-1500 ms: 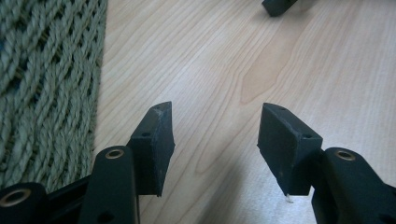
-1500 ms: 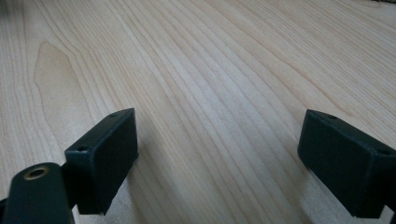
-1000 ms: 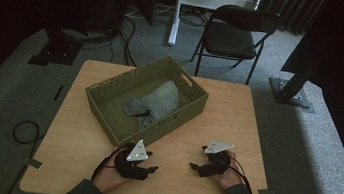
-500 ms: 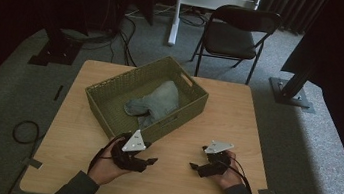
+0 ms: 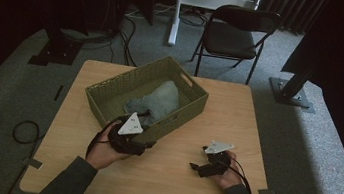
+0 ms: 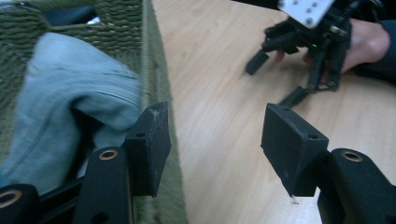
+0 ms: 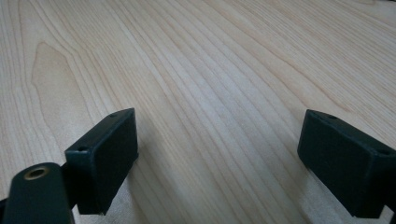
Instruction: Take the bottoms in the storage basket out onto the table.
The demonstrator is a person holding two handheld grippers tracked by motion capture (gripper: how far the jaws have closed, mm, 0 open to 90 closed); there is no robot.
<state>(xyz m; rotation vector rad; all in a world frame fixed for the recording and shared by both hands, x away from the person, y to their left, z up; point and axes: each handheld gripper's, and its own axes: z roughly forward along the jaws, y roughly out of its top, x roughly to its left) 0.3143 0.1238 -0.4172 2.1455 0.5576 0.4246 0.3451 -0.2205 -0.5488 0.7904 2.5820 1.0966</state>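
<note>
A green woven basket (image 5: pixel 127 74) stands on the far left half of the wooden table (image 5: pixel 222 119), with a pale blue cloth (image 5: pixel 159 100) crumpled inside. My left gripper (image 5: pixel 147 144) hovers open at the basket's near wall. In the left gripper view its jaws straddle that wall (image 6: pixel 156 70): one jaw stands over the cloth (image 6: pixel 70 93), the other over bare table, and my left gripper (image 6: pixel 217 140) holds nothing. My right gripper (image 5: pixel 197 168) rests low on the table at the near right, jaws wide apart. The right gripper view confirms my right gripper (image 7: pixel 215 154) is open over bare wood (image 7: pixel 210 70).
The other hand and its gripper (image 6: pixel 308 42) lie across the table in the left gripper view. A black folding chair (image 5: pixel 236 35) stands beyond the table's far edge. Cables (image 5: pixel 24 130) trail on the grey carpet to the left. A dark stand base (image 5: pixel 291 95) sits at the right.
My left gripper has risen and moved forward from the table's near edge up to the basket's near wall. The right gripper has stayed where it was.
</note>
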